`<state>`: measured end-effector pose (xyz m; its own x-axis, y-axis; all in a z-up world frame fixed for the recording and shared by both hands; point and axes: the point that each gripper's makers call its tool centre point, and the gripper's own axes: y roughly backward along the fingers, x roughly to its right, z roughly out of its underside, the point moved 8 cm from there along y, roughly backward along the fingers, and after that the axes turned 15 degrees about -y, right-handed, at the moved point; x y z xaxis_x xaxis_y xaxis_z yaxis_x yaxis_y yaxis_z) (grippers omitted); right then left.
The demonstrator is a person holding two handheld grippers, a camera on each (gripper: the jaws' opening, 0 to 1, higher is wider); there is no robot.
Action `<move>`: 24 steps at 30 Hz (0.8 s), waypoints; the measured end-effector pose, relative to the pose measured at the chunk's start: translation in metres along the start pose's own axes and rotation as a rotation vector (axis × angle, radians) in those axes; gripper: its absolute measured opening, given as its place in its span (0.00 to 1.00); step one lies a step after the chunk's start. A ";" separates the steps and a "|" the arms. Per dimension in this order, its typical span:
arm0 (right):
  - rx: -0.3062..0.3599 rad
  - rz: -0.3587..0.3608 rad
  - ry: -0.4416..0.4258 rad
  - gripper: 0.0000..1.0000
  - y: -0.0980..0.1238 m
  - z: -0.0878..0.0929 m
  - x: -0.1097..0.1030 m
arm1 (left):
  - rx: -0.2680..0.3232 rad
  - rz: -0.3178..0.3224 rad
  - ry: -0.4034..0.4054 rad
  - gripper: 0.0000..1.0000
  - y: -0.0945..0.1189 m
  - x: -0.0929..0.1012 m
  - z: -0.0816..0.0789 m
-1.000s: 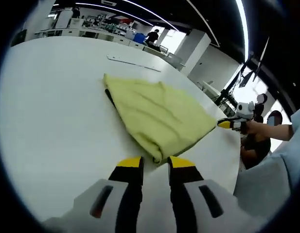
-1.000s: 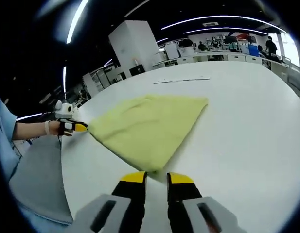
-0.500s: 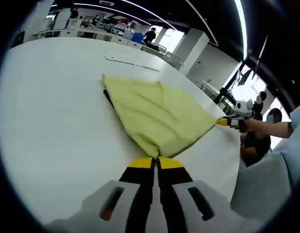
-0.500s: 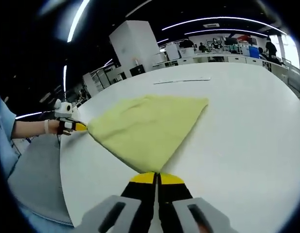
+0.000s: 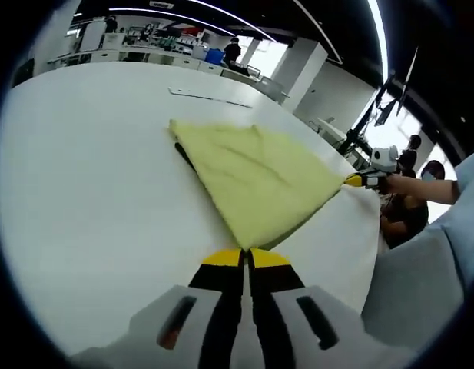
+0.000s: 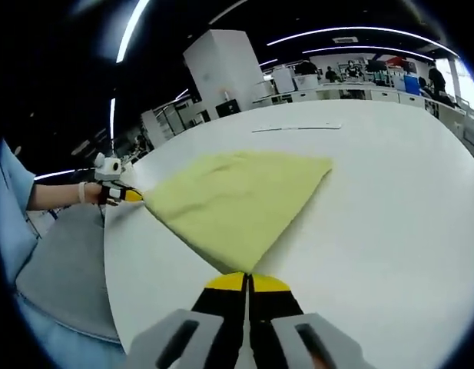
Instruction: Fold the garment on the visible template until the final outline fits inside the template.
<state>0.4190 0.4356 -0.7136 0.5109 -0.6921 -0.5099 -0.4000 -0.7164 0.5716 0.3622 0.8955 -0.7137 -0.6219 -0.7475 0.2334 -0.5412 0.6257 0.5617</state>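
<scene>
A yellow garment (image 5: 256, 181), folded into a wedge, lies on the white table (image 5: 91, 177). My left gripper (image 5: 246, 257) is shut on its near corner. A dark template line (image 5: 183, 156) peeks out from under its left edge. In the left gripper view the right gripper (image 5: 350, 181) comes in from the right, pinching the far right corner. In the right gripper view the garment (image 6: 237, 204) spreads away from my right gripper (image 6: 246, 282), which is shut on its nearest corner. The left gripper (image 6: 137, 196), held by a hand, grips the garment's left corner there.
A thin white strip (image 5: 210, 98) lies on the table beyond the garment, also visible as the strip (image 6: 298, 127) in the right gripper view. The table edge runs close to the person's grey lap (image 6: 67, 269). Desks and people stand in the far background.
Both grippers went from open to shut on the garment's corners. The cloth now looks pulled flatter and tauter between them.
</scene>
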 end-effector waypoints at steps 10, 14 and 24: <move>-0.020 -0.020 0.004 0.00 0.016 0.021 -0.019 | -0.005 0.024 0.032 0.00 0.011 0.015 0.011; -0.029 -0.023 0.012 0.00 0.022 0.030 -0.021 | -0.024 0.054 0.075 0.00 0.020 0.026 0.016; -0.009 -0.028 -0.044 0.00 0.036 0.052 -0.024 | -0.045 0.040 0.085 0.00 0.037 0.040 0.036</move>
<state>0.3522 0.4217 -0.7139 0.4876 -0.6750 -0.5537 -0.3789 -0.7350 0.5623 0.2965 0.8965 -0.7123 -0.5913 -0.7396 0.3214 -0.4901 0.6461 0.5852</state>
